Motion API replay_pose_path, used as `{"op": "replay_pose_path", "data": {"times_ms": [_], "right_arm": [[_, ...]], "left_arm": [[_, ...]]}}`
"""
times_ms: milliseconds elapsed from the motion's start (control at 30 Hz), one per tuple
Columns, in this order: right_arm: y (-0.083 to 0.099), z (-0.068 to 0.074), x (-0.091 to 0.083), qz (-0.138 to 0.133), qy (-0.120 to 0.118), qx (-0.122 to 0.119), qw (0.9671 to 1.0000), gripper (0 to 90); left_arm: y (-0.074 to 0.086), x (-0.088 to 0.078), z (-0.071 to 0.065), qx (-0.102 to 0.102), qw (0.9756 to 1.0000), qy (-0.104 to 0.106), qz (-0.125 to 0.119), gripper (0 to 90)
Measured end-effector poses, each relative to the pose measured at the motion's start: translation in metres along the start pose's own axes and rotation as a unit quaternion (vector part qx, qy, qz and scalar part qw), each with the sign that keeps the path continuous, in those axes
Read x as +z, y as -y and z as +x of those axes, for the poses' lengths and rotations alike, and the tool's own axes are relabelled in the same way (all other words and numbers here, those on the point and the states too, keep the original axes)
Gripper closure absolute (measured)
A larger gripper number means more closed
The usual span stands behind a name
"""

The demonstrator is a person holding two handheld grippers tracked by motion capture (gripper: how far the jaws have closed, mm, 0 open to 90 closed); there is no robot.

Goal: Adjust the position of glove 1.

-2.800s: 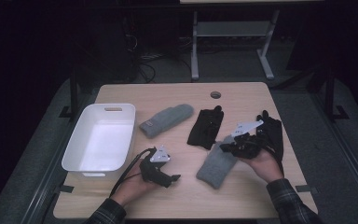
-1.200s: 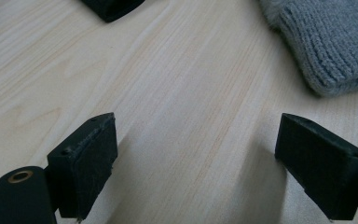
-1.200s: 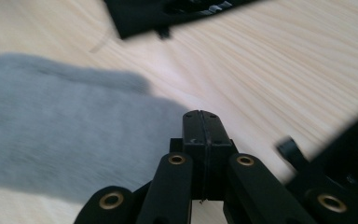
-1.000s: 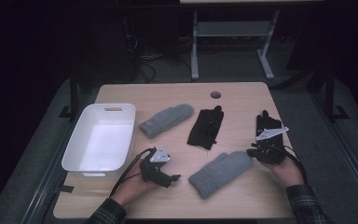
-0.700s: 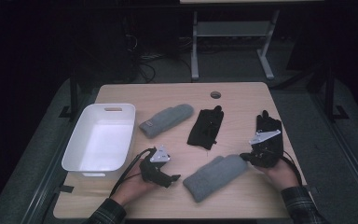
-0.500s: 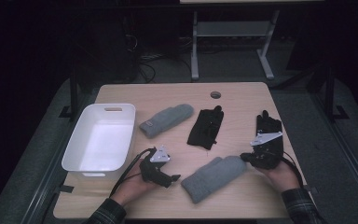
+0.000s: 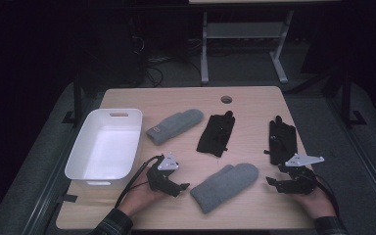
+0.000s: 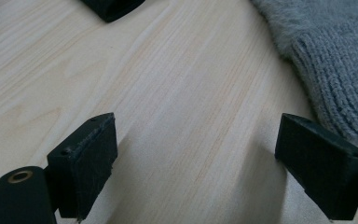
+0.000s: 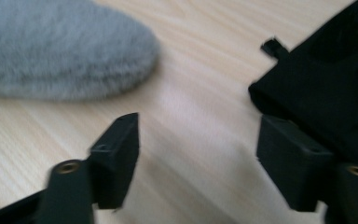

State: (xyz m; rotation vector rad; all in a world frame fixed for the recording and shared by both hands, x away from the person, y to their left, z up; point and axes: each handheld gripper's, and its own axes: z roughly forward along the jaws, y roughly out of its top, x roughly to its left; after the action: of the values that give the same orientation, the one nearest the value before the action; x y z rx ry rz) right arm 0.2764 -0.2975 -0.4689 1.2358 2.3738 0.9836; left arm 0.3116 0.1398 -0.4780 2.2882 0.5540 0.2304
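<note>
A grey mitten (image 7: 225, 186) lies flat near the front of the wooden table (image 7: 254, 103), between my two grippers. My left gripper (image 7: 181, 188) rests on the wood just left of its cuff (image 8: 326, 70), open, with bare table between the pads (image 8: 205, 149). My right gripper (image 7: 273, 183) sits right of the mitten's rounded tip (image 9: 60, 51). Its jaws have just been opening, stand apart, and have nothing between them (image 9: 196, 154). A black glove (image 7: 281, 139) lies just beyond it, its edge (image 9: 326, 79) behind the right-hand jaw.
A white bin (image 7: 105, 144) stands empty at the left side of the table. A second grey mitten (image 7: 175, 126) and a second black glove (image 7: 216, 133) lie in the middle, farther back. A round hole (image 7: 226, 99) sits near the far edge.
The right gripper held the near mitten's tip and swung it leftward; it has now let go, opened, and drawn back toward the person. The left gripper has stayed put.
</note>
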Motion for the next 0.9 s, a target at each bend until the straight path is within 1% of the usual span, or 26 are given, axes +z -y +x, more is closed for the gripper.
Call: {"op": "replay_pose_path", "data": {"times_ms": [67, 100, 167, 200, 267, 367, 500, 567, 600, 633, 700, 767, 800, 867, 900], "right_arm": [[0.006, 0.000, 0.002, 0.003, 0.001, 0.000, 1.0000, 20.1], [0.008, 0.001, 0.002, -0.003, 0.002, -0.001, 1.0000, 19.3], [0.010, 0.002, 0.001, -0.005, 0.000, -0.003, 1.0000, 18.2], [0.011, 0.002, 0.002, -0.009, 0.000, -0.008, 0.9999, 15.7], [0.013, 0.004, 0.004, -0.017, 0.003, -0.014, 0.9998, 13.9], [0.014, 0.005, 0.006, -0.025, 0.004, -0.013, 0.9996, 12.6], [0.013, 0.005, 0.007, -0.025, 0.003, -0.011, 0.9996, 12.3], [0.013, 0.005, 0.007, -0.025, 0.003, -0.011, 0.9996, 12.3], [0.013, 0.005, 0.007, -0.025, 0.003, -0.011, 0.9996, 12.3], [0.013, 0.005, 0.007, -0.025, 0.003, -0.011, 0.9996, 12.3], [0.013, 0.005, 0.007, -0.025, 0.003, -0.011, 0.9996, 12.3], [0.013, 0.005, 0.007, -0.025, 0.003, -0.011, 0.9996, 12.3], [0.013, 0.005, 0.007, -0.025, 0.003, -0.011, 0.9996, 12.3], [0.013, 0.005, 0.007, -0.025, 0.003, -0.011, 0.9996, 12.3], [0.013, 0.005, 0.007, -0.025, 0.003, -0.011, 0.9996, 12.3]], "left_arm": [[0.000, 0.000, 0.000, 0.000, 1.0000, 0.000, 0.000, 12.0], [0.000, 0.000, 0.000, 0.000, 1.0000, 0.000, 0.000, 12.0], [0.000, 0.000, 0.000, -0.001, 1.0000, 0.000, 0.001, 11.9], [0.000, 0.000, 0.000, 0.000, 1.0000, -0.001, 0.000, 11.9], [-0.001, 0.001, -0.001, -0.003, 1.0000, -0.002, 0.000, 11.9], [-0.001, 0.001, 0.000, -0.002, 1.0000, -0.002, 0.000, 12.0], [-0.005, 0.001, 0.000, -0.005, 0.9999, -0.005, 0.012, 12.7], [-0.008, 0.001, 0.001, -0.005, 0.9997, -0.009, 0.024, 13.5], [-0.011, 0.001, 0.001, -0.001, 0.9994, -0.014, 0.031, 14.6], [-0.012, 0.001, 0.001, 0.002, 0.9994, -0.017, 0.032, 17.1], [-0.017, -0.001, 0.001, 0.003, 0.9989, -0.021, 0.041, 22.5], [-0.021, -0.003, 0.003, -0.002, 0.9987, -0.024, 0.046, 25.1], [-0.023, -0.005, 0.004, -0.008, 0.9988, -0.023, 0.042, 28.5], [-0.030, -0.008, 0.009, -0.023, 0.9989, -0.019, 0.036, 30.3], [-0.034, -0.010, 0.011, -0.029, 0.9988, -0.025, 0.031, 30.6]]}}
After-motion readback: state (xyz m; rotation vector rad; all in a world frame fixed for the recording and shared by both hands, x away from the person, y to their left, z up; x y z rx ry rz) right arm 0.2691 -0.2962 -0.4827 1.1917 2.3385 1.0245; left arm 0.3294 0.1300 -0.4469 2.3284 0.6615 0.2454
